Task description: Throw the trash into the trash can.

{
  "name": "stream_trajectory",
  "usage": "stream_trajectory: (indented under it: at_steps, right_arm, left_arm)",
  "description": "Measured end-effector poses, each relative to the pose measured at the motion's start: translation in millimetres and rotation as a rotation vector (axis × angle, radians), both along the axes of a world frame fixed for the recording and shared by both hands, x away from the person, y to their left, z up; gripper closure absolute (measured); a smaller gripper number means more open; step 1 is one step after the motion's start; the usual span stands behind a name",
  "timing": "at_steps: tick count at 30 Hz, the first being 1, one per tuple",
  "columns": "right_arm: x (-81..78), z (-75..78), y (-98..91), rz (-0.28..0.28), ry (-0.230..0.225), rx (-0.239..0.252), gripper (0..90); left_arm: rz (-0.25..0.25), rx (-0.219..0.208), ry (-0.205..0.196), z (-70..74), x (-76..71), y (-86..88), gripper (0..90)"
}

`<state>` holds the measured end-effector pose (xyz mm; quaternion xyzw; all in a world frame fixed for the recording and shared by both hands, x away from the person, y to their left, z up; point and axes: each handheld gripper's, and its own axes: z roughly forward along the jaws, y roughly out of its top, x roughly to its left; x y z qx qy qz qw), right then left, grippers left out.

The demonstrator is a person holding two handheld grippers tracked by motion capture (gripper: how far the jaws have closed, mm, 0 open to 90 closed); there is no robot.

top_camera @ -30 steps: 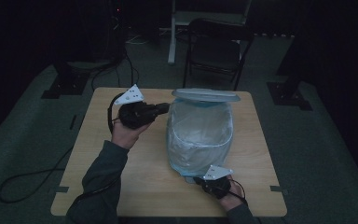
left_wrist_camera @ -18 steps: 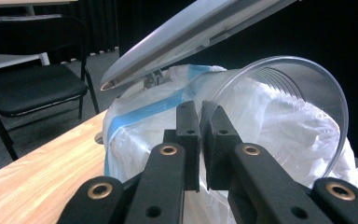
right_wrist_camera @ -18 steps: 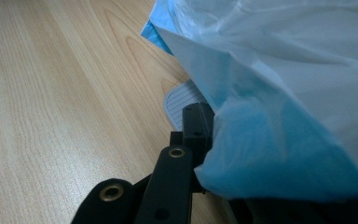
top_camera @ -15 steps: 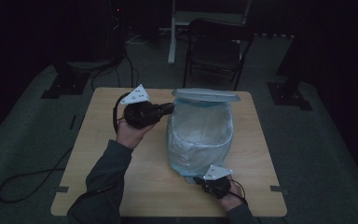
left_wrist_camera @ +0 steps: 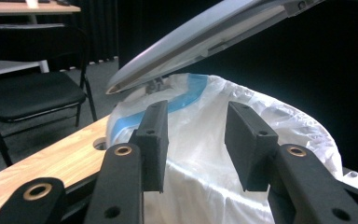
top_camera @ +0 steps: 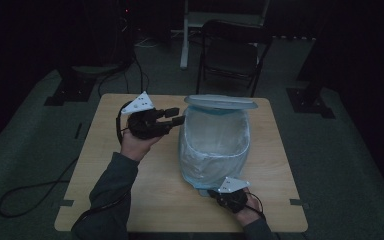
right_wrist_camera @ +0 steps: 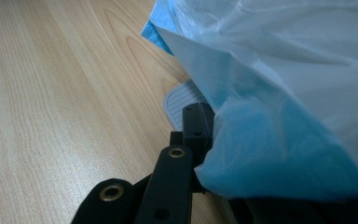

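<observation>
Dim room, wooden counter (top_camera: 105,200); lined bin (top_camera: 215,150) between both tools; left hand-held gripper (top_camera: 177,116) gapes beside its bag rim (left_wrist_camera: 279,112), ungrasped; right hand-held gripper (top_camera: 219,192) under bag folds, state unclear; fitting seemingly unfinished.

Dark grey-green sleeve (top_camera: 111,187); black jaws, brass rivets, grey plate.

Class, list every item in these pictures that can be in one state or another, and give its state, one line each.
bin lid: raised, bin open
bag liner: fitted inside the bin, draped over its rim
left gripper: open, fingers apart, beside the liner's rim
right gripper: at the bin's base, liner hides whether it is open or shut
folding chair: unfolded, seat down
</observation>
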<state>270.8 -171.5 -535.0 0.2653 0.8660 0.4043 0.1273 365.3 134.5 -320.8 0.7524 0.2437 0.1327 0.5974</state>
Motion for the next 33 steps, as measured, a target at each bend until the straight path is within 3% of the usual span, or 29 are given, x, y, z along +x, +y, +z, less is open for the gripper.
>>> stream_trajectory:
  at_steps: [6,12,20,33]
  right_arm:
    - [-0.2,-0.1,-0.1,0.001,-0.002,0.000,90.0]
    - [-0.2,-0.1,-0.1,0.001,-0.001,-0.001,90.0]
    - [0.0,-0.2,-0.3,0.002,-0.003,-0.003,90.0]
    - [-0.1,-0.1,-0.3,0.003,-0.003,-0.004,90.0]
  left_arm:
    - [0.052,-0.014,0.015,-7.6,-1.6,21.6,60.0]
    - [0.117,0.012,0.033,-21.6,-0.1,37.3,59.2]
    - [0.181,0.033,0.063,-42.5,1.3,51.5,58.0]
    - [0.253,0.061,0.099,-64.2,2.7,69.0,57.4]
